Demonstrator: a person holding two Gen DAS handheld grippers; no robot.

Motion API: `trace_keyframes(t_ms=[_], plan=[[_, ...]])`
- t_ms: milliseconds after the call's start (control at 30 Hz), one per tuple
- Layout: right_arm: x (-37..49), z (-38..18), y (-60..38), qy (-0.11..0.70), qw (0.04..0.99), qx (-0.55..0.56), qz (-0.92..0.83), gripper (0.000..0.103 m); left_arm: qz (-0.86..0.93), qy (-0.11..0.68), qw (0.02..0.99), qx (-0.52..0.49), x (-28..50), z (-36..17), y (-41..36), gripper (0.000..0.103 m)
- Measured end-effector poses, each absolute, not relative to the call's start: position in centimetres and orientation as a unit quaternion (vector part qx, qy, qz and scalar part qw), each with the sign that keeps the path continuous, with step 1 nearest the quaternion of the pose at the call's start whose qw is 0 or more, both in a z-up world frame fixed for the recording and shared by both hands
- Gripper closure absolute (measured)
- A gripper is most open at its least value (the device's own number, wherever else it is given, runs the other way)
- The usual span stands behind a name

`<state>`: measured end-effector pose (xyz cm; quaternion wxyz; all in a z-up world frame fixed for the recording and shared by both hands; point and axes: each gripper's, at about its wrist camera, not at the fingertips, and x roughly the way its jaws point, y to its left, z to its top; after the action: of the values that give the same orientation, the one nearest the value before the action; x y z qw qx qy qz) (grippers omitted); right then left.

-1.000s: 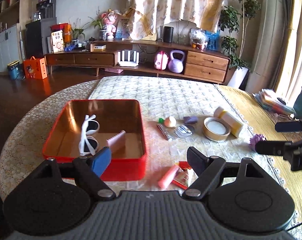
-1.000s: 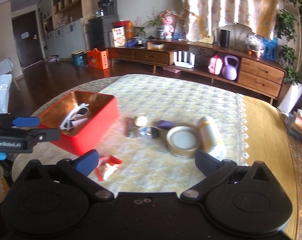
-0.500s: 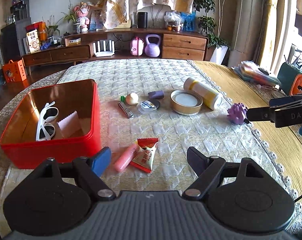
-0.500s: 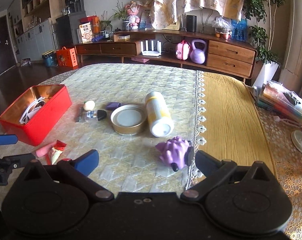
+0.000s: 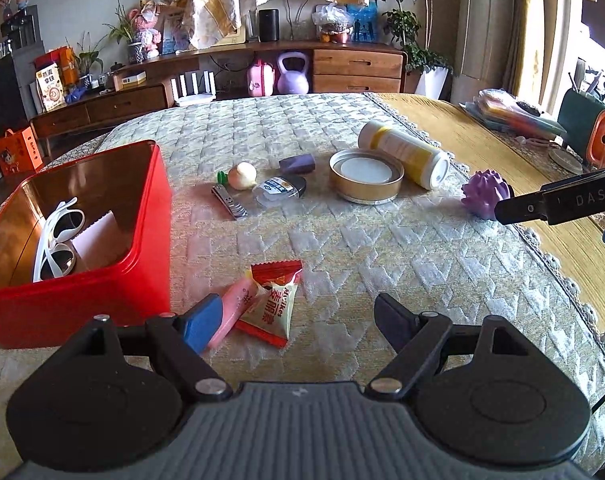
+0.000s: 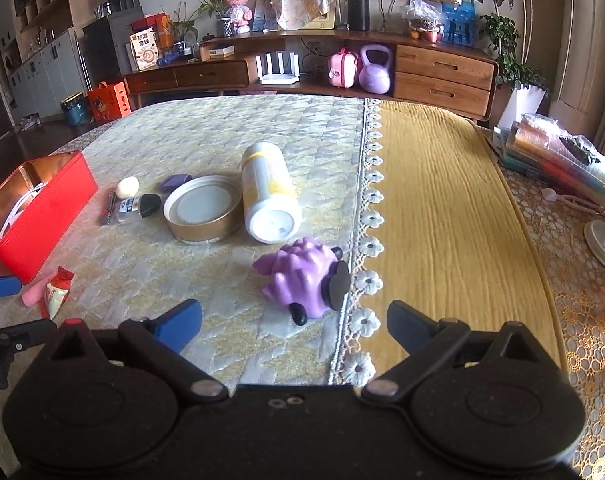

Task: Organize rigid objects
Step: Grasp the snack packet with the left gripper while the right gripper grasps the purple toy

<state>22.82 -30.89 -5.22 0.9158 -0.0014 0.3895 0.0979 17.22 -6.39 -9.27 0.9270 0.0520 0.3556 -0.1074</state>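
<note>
Two grippers hang low over the worktop, both with jaws spread wide and holding nothing. The right gripper (image 6: 294, 320) faces the purple spiky toy (image 6: 302, 276), which lies just ahead by the lace border; the likely step is to straddle its body squarely, avoiding the black foot, and close gently. The left gripper (image 5: 290, 320) sits before the pink tube (image 5: 232, 312) and snack packet (image 5: 274, 304), beside the red tin (image 5: 150, 208).
</note>
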Motion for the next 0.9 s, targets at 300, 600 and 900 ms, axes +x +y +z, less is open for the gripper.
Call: trace_keyframes(t_ms=[300,600,900], plan=[[24.0,-6.2,-30.6,0.401,0.910,-0.002,0.106,0.013,-0.119,0.355,0.924,0.078,18.0,-10.4,-7.3,0.034],[25.0,-6.7,-30.2,0.403,0.909,-0.005,0.109,0.024,-0.112,0.367,0.921,0.074,19.1,-11.0,-7.1,0.046],[25.6,-7.0,-30.6,0.402,0.912,0.000,0.087,0.040,-0.101,0.369,0.921,0.074,19.9,-10.7,-7.2,0.070]])
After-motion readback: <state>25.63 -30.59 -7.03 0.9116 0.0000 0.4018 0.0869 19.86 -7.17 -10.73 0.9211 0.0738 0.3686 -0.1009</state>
